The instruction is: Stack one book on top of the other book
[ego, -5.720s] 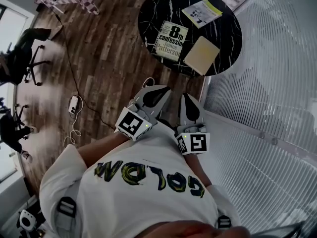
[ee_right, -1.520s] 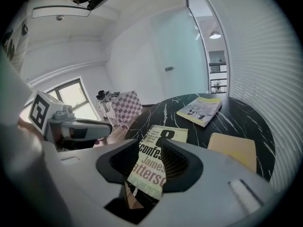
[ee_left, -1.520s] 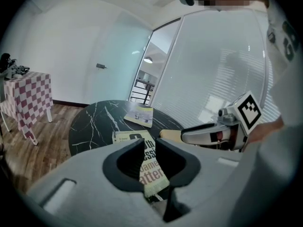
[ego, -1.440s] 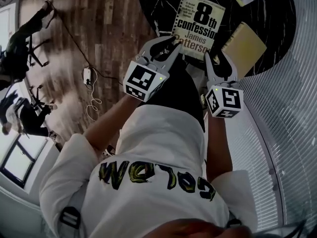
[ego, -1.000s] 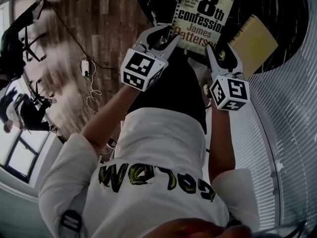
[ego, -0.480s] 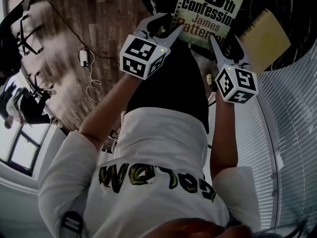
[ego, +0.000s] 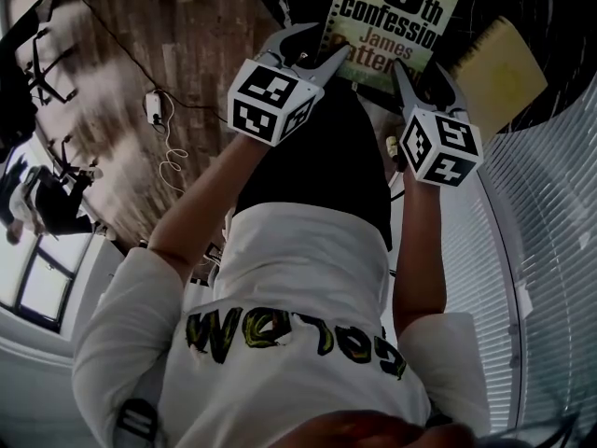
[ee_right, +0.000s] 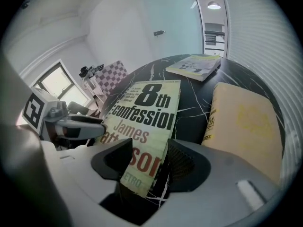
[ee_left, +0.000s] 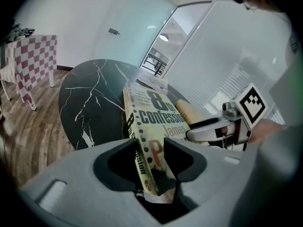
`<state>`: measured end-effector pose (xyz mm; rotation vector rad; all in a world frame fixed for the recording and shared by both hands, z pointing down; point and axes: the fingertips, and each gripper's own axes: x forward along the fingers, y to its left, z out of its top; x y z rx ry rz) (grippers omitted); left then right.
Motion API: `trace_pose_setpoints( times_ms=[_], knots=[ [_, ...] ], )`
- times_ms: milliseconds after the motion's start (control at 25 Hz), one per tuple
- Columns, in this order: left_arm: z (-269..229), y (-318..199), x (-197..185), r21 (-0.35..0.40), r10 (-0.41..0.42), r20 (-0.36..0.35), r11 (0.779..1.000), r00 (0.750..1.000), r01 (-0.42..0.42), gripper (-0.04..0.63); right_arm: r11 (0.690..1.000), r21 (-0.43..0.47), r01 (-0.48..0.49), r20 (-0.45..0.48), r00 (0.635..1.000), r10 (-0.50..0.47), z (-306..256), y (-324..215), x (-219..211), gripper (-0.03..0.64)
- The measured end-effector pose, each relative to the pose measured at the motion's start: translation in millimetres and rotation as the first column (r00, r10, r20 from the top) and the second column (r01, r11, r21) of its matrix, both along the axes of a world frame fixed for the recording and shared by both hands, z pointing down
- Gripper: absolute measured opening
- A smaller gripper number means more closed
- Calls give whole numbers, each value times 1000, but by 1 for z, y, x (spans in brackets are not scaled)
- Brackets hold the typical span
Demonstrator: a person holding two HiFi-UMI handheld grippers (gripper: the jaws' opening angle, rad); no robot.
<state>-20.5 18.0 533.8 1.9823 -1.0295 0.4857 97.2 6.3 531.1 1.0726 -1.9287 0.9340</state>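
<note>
The "8th confession" book (ego: 396,12) (ee_left: 151,112) (ee_right: 147,108) lies flat near the front edge of the round black marble table (ego: 550,7) (ee_left: 90,93). A plain yellow book (ego: 499,68) (ee_right: 241,122) lies to its right, not touching it. My left gripper (ego: 331,40) (ee_left: 150,148) is at the book's near left corner. Its jaws are opening, and the spine corner sits between them. My right gripper (ego: 417,68) (ee_right: 149,157) is at the near right corner. Its jaws are closing around that corner, with a dark gap still showing beside the right pad.
A third, pale book (ee_right: 194,65) (ee_left: 151,83) lies at the table's far side. A cable and power strip (ego: 154,105) lie on the wood floor to the left, near office chairs (ego: 19,110). A ribbed white wall (ego: 550,250) runs along the right. A checkered chair (ee_left: 35,56) stands beyond the table.
Both grippers have come down to the near edge of the "8th confession" book and now straddle its two front corners. The books have not moved.
</note>
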Motion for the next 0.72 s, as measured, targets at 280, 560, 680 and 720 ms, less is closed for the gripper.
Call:
trace_pose_setpoints(
  times_ms=[280, 560, 680, 720],
  knots=[
    [4, 0, 2, 0, -9, 1, 1000, 1000, 9, 181, 1000, -8, 1, 8, 1000, -1, 3, 0, 0, 235],
    [1, -1, 0, 1, -22, 7, 1000, 1000, 22, 181, 999, -2, -34, 52, 998, 34, 0, -1, 2, 204],
    [-3, -1, 0, 5, -22, 12, 1000, 1000, 22, 179, 999, 1, -41, 67, 997, 41, -3, 1, 2, 202],
    [-5, -1, 0, 7, -23, 11, 1000, 1000, 23, 181, 999, 3, -44, 71, 997, 43, -6, 1, 2, 202]
  ],
)
